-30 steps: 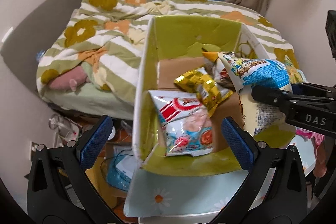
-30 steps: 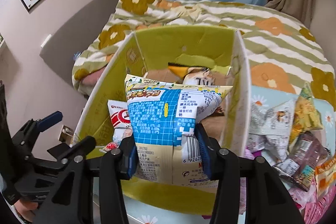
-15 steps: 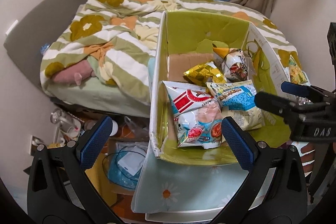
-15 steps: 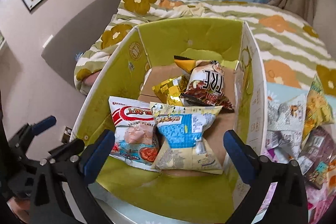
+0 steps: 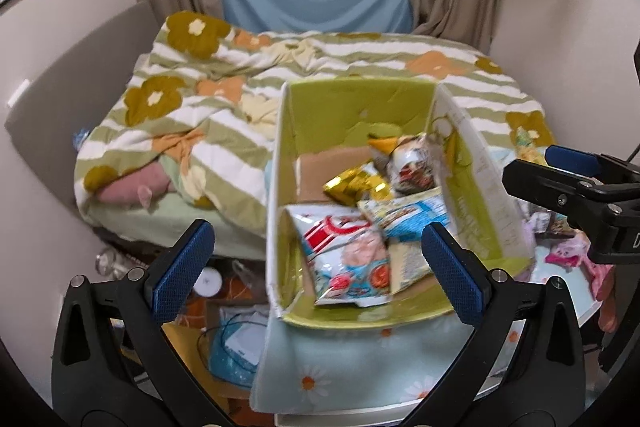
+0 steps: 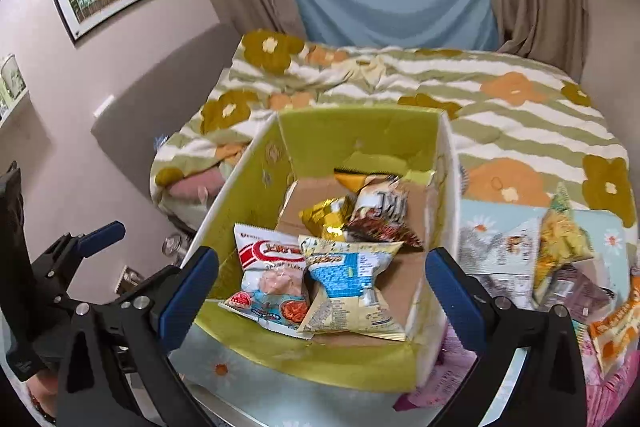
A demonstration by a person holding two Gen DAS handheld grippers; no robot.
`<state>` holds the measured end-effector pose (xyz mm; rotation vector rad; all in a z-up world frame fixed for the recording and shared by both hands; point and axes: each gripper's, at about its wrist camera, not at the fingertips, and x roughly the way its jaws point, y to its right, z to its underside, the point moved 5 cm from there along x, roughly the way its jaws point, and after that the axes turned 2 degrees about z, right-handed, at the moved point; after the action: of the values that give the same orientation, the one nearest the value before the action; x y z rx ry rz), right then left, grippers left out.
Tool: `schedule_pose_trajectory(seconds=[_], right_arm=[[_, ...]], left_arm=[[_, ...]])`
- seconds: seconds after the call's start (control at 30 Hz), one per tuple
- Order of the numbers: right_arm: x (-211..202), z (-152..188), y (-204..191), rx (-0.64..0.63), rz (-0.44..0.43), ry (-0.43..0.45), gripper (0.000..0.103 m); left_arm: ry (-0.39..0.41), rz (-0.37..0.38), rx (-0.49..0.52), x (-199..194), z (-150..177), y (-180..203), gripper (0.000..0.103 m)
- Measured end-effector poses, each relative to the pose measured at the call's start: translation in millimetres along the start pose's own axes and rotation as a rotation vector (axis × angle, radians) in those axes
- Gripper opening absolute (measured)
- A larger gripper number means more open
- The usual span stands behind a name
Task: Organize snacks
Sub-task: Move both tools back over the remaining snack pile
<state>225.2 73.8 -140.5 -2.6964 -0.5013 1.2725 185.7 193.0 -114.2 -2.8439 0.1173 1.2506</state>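
Observation:
A green cardboard box [image 5: 360, 103] [image 6: 360, 131] stands on the table and holds several snack bags: a blue-and-cream bag [image 6: 352, 295] [image 5: 408, 223], a red-and-white shrimp flakes bag [image 6: 268, 279] [image 5: 344, 255], a gold packet [image 6: 326, 215] and a brown bag [image 6: 380, 215]. My left gripper [image 5: 318, 267] is open and empty, near the box's front left corner. My right gripper [image 6: 320, 291] is open and empty, above the box's near end. More loose snack bags [image 6: 560, 251] lie on the table right of the box.
The table has a pale blue daisy cloth [image 5: 340, 367]. A bed with a striped flowered quilt [image 5: 208, 115] lies behind the box. Clutter sits on the floor [image 5: 224, 339] left of the table. Walls close in on both sides.
My right gripper opened and dropped the blue-and-cream bag into the box beside the shrimp flakes bag. Both grippers then pulled back and up from the box.

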Motion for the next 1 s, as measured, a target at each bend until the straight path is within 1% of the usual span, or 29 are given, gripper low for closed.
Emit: schedule_pose_trajectory(seconds=[0.23, 0.4, 0.5, 0.6, 0.67, 0.77, 0.9, 1.0], right_arm=[[-48.0, 1.8, 17.7, 0.035, 0.064, 0.074, 0.103], [-78.2, 10.8, 44.1, 0.076, 0.108, 0.104, 0.103], [-98.6, 19.7, 66.3, 0.096, 0.130, 0.130, 0.103], [-114.9, 27.1, 89.9, 0.107, 0.149, 0.140, 0.103], [-127.4, 32.5, 111.5, 0.112, 0.171, 0.145, 0.103], [-144.1, 42.9, 141.8, 0.122, 0.190, 0.142, 0.103], [-167.6, 62.6, 185.7, 0.139, 0.216, 0.126, 0.103], [-181.8, 80.8, 218.0, 0.146, 0.242, 0.109, 0.103]], left_arm=[[0.043, 0.073, 0.058, -15.5, -10.6, 35.0, 0.103], [0.049, 0.108, 0.089, -21.2, -10.6, 68.4, 0.103], [0.053, 0.115, 0.108, -24.4, -10.4, 90.4, 0.103], [0.061, 0.125, 0.113, -26.3, -12.2, 118.6, 0.103], [0.064, 0.146, 0.110, -26.8, -13.0, 140.9, 0.103], [0.052, 0.173, 0.122, -26.5, -10.3, 181.6, 0.103], [0.018, 0.208, 0.157, -20.7, 3.5, 240.4, 0.103], [-0.005, 0.230, 0.185, -13.6, 16.7, 276.4, 0.103]])
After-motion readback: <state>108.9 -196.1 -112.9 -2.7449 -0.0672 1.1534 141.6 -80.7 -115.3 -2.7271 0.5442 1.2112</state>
